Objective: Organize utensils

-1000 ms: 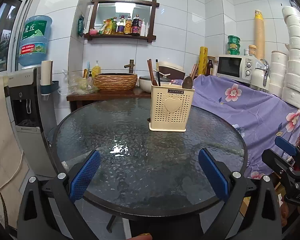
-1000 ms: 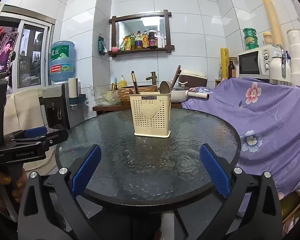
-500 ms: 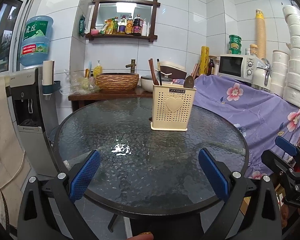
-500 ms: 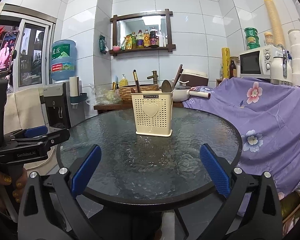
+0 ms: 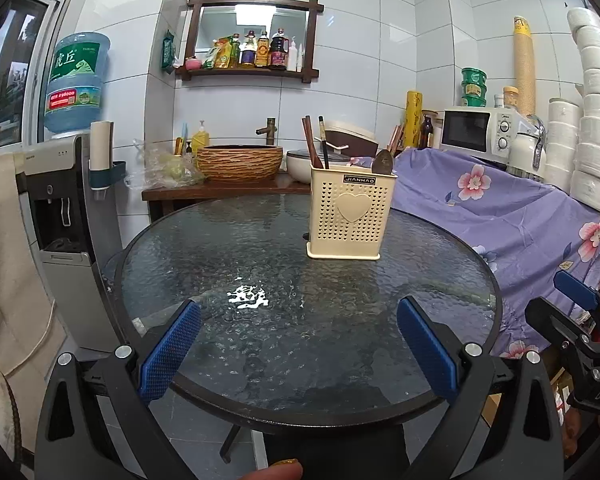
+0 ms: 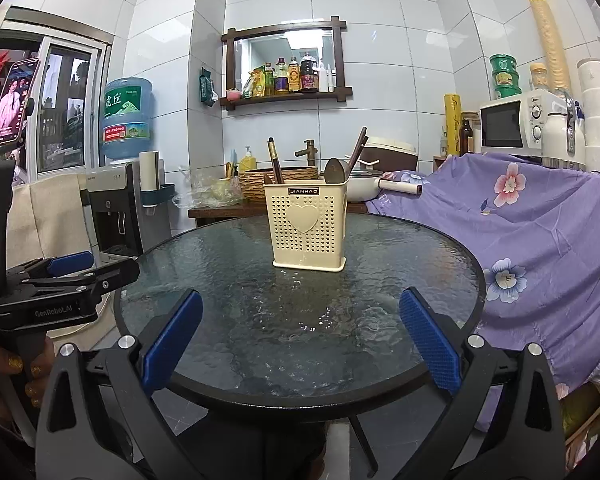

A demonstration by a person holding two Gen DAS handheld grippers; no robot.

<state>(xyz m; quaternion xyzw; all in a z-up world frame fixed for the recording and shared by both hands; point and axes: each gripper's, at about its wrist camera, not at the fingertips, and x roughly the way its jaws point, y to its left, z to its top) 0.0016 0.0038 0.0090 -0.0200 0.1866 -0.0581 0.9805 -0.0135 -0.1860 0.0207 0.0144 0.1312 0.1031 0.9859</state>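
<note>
**Both Grippers Held Wide Over Glass Table, Utensil Holder Upright**

Left gripper (image 5: 298, 340) hung at the near edge of the round glass table (image 5: 260, 360), its two blue pads spread wide with nothing between them. Right gripper (image 6: 300, 330) sat in the same posture in its own view, jaws spread apart and empty, aimed across the tabletop. Each tool also showed in the other's camera: the right one at the far right edge of the left wrist view, the left one at the left edge of the right wrist view, gripped by a hand (image 6: 16, 376) with glittery yellow nails.

On the far half of the table stood the cream utensil holder (image 5: 352, 216), upright, perforated, with a raised heart on its front and a small dark label near the rim. It was well apart from both grippers. Dark chopsticks (image 5: 313, 142) leaned out of its left side, and a spoon (image 5: 384, 162) poked its bowl above the rim on the right. In the right wrist view, more chopsticks (image 6: 357, 150) angled up beside the spoon.

Behind the table ran a wooden counter with a woven basin (image 5: 240, 162). A purple floral cloth (image 5: 500, 208) draped the furniture to the right, below a white microwave (image 5: 476, 130). A water dispenser (image 5: 64, 200) stood at the left.
</note>
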